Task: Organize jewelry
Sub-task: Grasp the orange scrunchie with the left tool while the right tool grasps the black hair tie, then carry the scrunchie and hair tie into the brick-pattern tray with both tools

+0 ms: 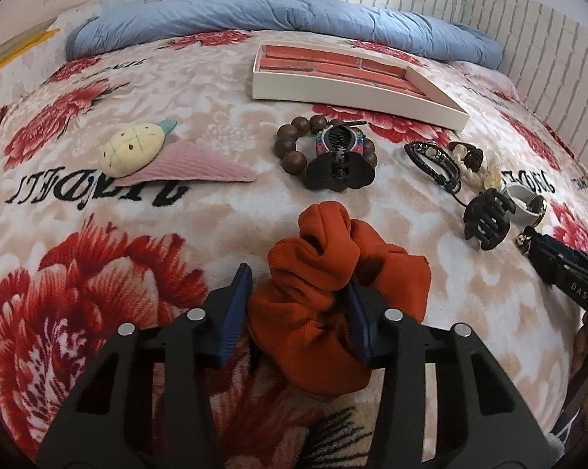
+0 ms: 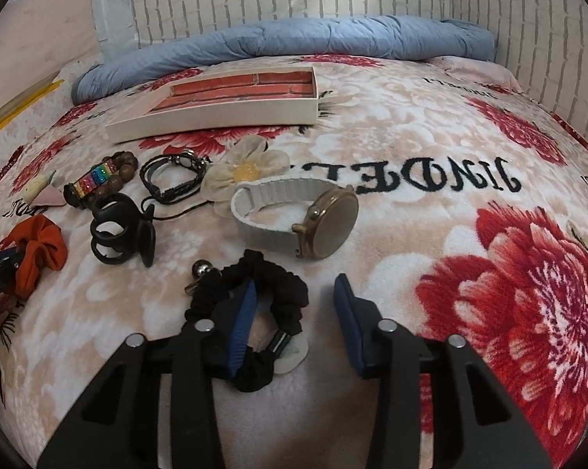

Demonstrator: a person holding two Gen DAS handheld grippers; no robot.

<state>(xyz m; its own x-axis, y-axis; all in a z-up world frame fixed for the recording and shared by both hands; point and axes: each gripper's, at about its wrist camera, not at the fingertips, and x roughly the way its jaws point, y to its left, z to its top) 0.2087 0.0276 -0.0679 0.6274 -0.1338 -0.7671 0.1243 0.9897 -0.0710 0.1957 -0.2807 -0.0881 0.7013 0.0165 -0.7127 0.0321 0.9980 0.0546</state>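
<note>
The left gripper (image 1: 300, 312) sat partly closed around the rust-orange scrunchie (image 1: 333, 297), blue pads pressing into the bunched cloth on the floral blanket (image 1: 98, 273). The right gripper (image 2: 294, 312) stood partly open: its left pad lay inside the loop of the black scrunchie (image 2: 251, 305), its right pad apart from it on bare blanket, so nothing was clamped. Black lettering woven into the blanket read "JINDELI" upside down beyond the white-strapped wristwatch (image 2: 298, 215). "DAS" was printed on the right gripper's body as seen from the left wrist view. The white tray (image 1: 356, 105) with a brick-patterned lining lay farther back, near the blue quilt (image 1: 286, 19). A wooden bead bracelet (image 1: 294, 144) touched a black claw clip (image 1: 339, 168).
</note>
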